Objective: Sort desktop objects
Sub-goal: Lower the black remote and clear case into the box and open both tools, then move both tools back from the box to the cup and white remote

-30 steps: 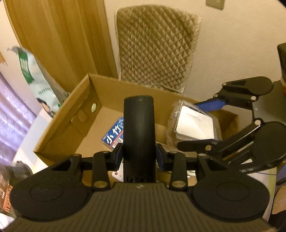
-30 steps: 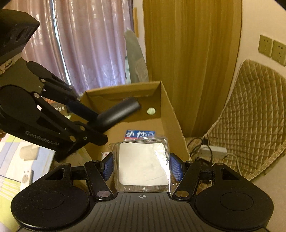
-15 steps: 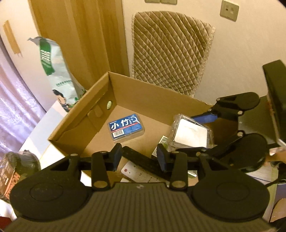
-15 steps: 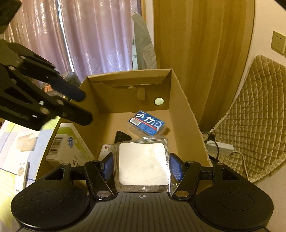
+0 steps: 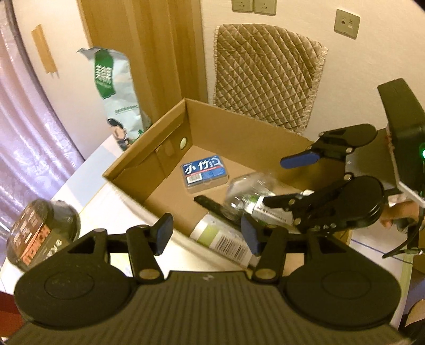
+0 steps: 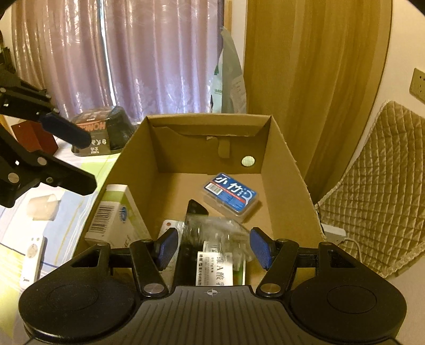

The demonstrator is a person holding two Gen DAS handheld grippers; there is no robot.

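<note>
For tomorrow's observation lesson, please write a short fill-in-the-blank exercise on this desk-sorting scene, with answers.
1. The blue case lies inside the cardboard ____.
2. Both the left gripper and the right gripper have their jaws ____.
3. The curtain behind the box is ____ in colour.

Missing words: box; open; purple

Behind my counter: quilted cushion [image 5: 268,79] against the wall; wall sockets [image 5: 253,5] above it; green-and-white bag [image 5: 117,87] beside the wooden panel [image 5: 159,47]; purple curtains [image 6: 148,53] at the window.
</note>
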